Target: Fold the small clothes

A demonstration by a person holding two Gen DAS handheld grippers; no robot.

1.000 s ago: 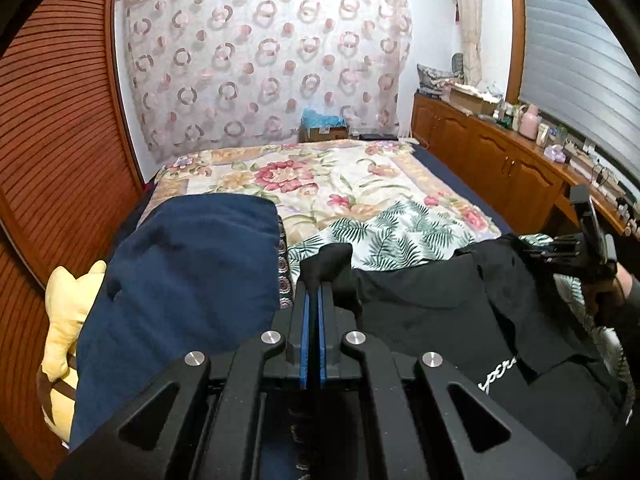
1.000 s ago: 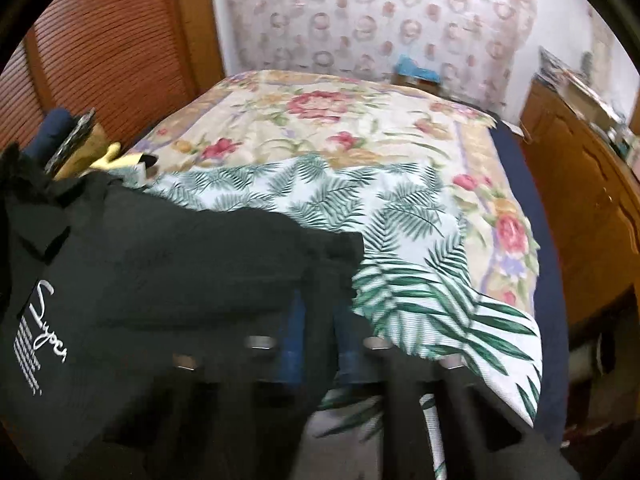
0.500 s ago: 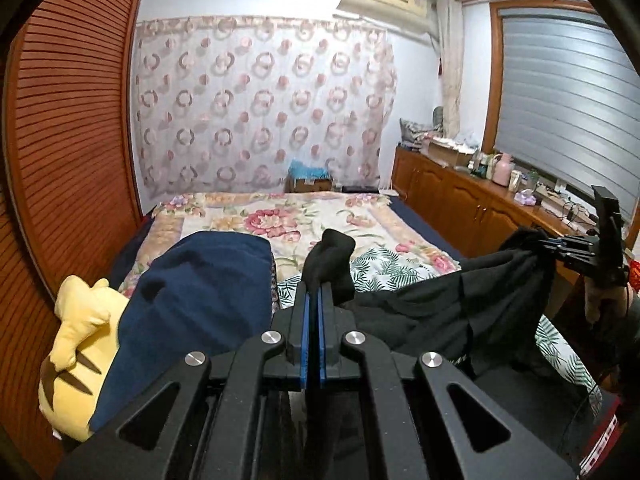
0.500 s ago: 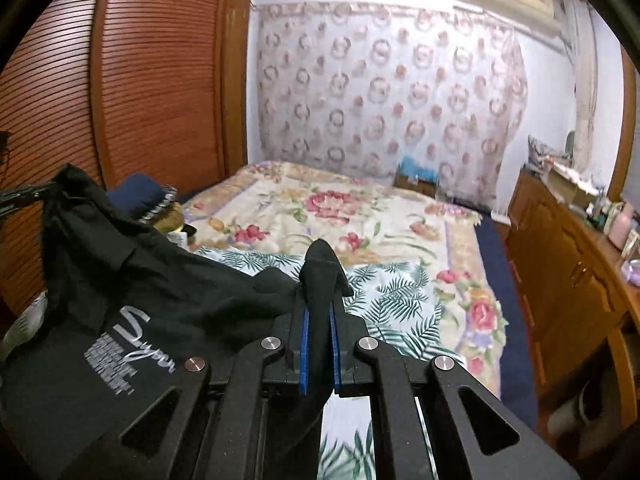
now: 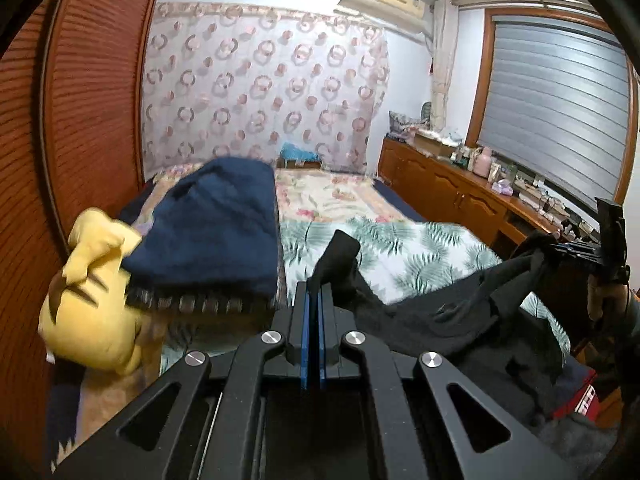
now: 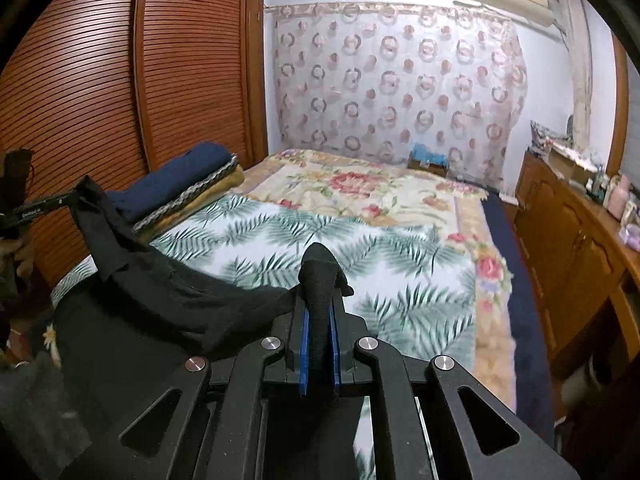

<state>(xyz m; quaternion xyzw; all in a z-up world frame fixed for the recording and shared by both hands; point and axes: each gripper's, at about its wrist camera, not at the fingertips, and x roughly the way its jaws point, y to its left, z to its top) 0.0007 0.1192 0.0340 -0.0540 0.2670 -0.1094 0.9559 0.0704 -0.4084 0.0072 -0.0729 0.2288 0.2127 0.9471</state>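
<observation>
A black garment (image 5: 460, 312) hangs stretched between my two grippers above the near end of the bed. My left gripper (image 5: 314, 292) is shut on one corner of it; the cloth pokes up past the blue pads. My right gripper (image 6: 319, 300) is shut on the other corner (image 6: 318, 268). The garment (image 6: 168, 296) sags between them and drapes down in front. Each gripper shows in the other's view: the right one (image 5: 580, 248) at the far right, the left one (image 6: 44, 204) at the far left.
The bed (image 6: 360, 240) has a fern-print cover and a floral quilt (image 6: 352, 184). A stack of folded clothes topped with navy (image 5: 216, 224) lies at its left edge beside a yellow plush toy (image 5: 92, 292). Wooden louvred doors (image 6: 100, 80) stand left, cabinets (image 6: 580, 240) right.
Both grippers have lifted the black garment off the bed and now hold it up level, spread apart. The printed side of the garment has dropped out of view.
</observation>
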